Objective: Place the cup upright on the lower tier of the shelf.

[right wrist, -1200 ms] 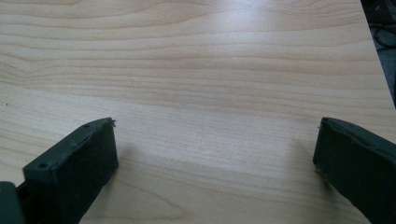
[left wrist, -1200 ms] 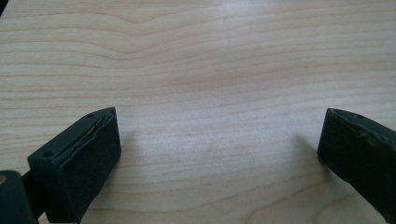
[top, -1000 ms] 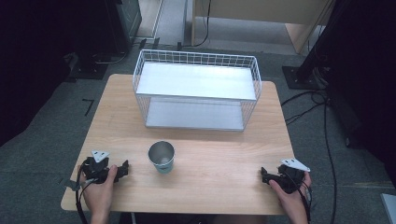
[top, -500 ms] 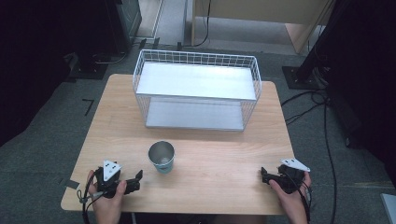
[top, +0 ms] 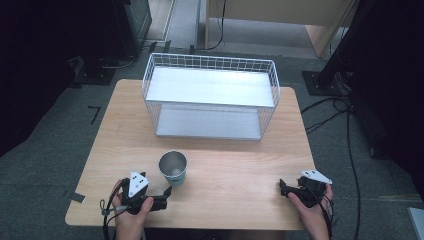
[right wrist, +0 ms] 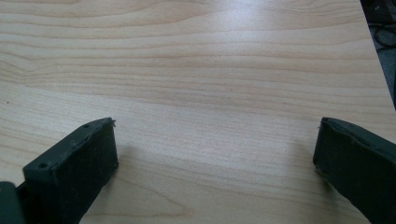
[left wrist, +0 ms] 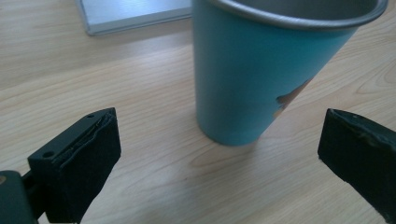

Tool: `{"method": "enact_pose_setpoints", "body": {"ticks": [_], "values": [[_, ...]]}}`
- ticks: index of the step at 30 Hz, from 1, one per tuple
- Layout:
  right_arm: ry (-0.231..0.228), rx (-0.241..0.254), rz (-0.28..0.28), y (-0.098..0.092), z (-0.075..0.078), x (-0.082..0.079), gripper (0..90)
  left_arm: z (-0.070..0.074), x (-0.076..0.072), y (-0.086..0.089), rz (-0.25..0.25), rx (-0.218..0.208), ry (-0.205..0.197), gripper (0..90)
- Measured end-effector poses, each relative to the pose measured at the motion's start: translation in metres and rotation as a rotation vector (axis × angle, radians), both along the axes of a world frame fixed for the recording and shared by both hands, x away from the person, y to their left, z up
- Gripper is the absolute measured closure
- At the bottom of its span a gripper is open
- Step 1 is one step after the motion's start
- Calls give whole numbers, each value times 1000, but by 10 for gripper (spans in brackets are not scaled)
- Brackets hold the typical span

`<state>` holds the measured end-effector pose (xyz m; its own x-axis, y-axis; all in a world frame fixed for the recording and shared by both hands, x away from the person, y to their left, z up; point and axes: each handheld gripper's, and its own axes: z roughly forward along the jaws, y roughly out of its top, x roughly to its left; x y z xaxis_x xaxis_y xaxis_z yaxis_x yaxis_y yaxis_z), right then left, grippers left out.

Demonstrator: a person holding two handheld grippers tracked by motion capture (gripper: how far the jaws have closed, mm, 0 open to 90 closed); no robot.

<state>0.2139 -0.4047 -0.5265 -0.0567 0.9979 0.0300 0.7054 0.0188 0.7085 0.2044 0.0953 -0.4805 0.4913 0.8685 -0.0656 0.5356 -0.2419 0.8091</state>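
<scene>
The teal metal tumbler with a steel rim (left wrist: 261,70) stands upright on the pale wooden surface (top: 240,165), in front of the white wire basket (top: 210,95). The left gripper (top: 162,196), jaws apart, sits just beside the tumbler; it should advance level, bracketing the lower wall before closing. The right gripper (top: 287,189), beyond the tumbler, rests with jaws apart.

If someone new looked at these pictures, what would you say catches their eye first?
Probably the white wire basket with its two pale shelves, standing at the far middle of the wooden table. Next comes the teal metal cup, upright near the front edge, with the left gripper open just before it and aimed at it. The right gripper rests open at the front right corner, with bare wood between its jaws.
</scene>
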Motion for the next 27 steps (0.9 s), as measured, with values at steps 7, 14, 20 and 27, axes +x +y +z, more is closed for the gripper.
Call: {"method": "enact_pose_setpoints", "body": {"ticks": [7, 14, 20, 27], "values": [[0, 0, 0, 0, 0, 0, 0, -2, 5, -13, -24, -19, -22, 0], [0, 0, 0, 0, 0, 0, 0, -5, 14, -25, -10, -29, -17, 1], [0, 0, 0, 0, 0, 0, 0, -8, 22, -38, 4, -45, -26, 46], [0, 0, 0, 0, 0, 0, 0, -11, 27, -48, 35, -51, -46, 82]]}}
